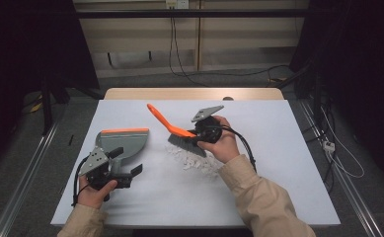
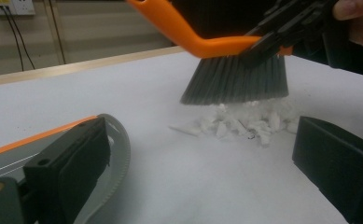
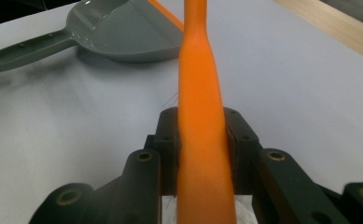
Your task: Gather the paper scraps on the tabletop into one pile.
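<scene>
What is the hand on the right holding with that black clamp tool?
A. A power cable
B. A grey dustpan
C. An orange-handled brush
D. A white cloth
C: in the right gripper view the right gripper has its fingers pressed against both sides of the orange-handled brush, whose grey bristles sit over the white scraps.

White rectangular table cover (image 1: 288, 163) over a light wood tabletop (image 1: 179, 93), wood edge exposed at the far side. Black cables (image 1: 175, 49) hang down the beige back wall from a white wall socket (image 1: 175, 4). Grey floor, metal rail (image 1: 29, 170) on left, white power strip (image 1: 328, 145) right.
</scene>
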Motion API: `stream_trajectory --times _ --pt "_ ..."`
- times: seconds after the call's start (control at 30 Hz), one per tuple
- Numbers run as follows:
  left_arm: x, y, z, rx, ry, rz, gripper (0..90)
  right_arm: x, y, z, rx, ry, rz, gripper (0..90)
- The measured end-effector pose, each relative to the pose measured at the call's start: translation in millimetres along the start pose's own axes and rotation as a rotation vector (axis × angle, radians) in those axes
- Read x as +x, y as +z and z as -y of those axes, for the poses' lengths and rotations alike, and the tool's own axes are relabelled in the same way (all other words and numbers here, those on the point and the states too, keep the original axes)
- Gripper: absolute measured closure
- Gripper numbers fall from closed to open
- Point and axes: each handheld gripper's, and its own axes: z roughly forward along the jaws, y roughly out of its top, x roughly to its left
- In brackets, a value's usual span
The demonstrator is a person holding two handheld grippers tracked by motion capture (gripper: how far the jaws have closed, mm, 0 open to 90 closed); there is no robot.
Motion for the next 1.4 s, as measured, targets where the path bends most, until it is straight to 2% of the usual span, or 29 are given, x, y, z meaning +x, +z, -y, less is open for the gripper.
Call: stream_trajectory --times 0.13,0.2,0.27,0.4,0.63,0.77,0.9,1.07,1.23,1.3,1.4 --pt "-0.2 0.3 0.2 0.001 -0.001 0.001 3.8 5.9 17.1 -8.4 -0.003 0.004 -0.015 71.4" --pt "-0.2 0.3 0.2 0.001 -0.001 0.002 3.8 11.2 26.1 -12.0 0.032 -0.018 -0.009 71.5" --pt "0.2 -0.2 0.0 0.001 0.003 -0.001 3.8 15.0 32.8 -13.0 0.065 -0.042 -0.026 71.5" --pt "-0.3 0.2 0.2 0.001 0.000 0.000 3.8 16.0 35.0 -7.8 0.117 -0.064 -0.025 71.5" --pt "-1.0 1.3 0.2 0.001 0.002 0.002 3.8 4.7 11.6 6.3 0.143 -0.029 -0.005 71.5" --pt "-1.1 0.7 -0.5 -0.001 0.000 -0.001 3.8 0.0 -5.3 13.9 0.138 -0.011 0.003 71.5" --pt "-1.8 0.8 -1.6 -0.003 0.007 -0.003 3.8 -1.6 -23.7 12.9 0.076 0.021 0.005 71.5" --pt "-0.9 -2.3 -4.0 -0.009 -0.001 -0.004 3.8 -6.1 -40.7 8.0 0.034 0.025 0.017 71.4" --pt "4.0 -8.8 -6.4 0.000 -0.005 -0.026 3.6 -14.4 -48.9 8.3 0.001 0.041 0.048 71.5" --pt "5.8 -10.9 -6.4 0.001 -0.027 -0.027 3.4 -17.5 -49.4 9.5 -0.007 0.048 0.055 71.5" --pt "7.9 -13.0 -4.9 0.032 -0.032 -0.041 3.3 -19.9 -49.7 11.2 -0.009 0.057 0.059 71.4"
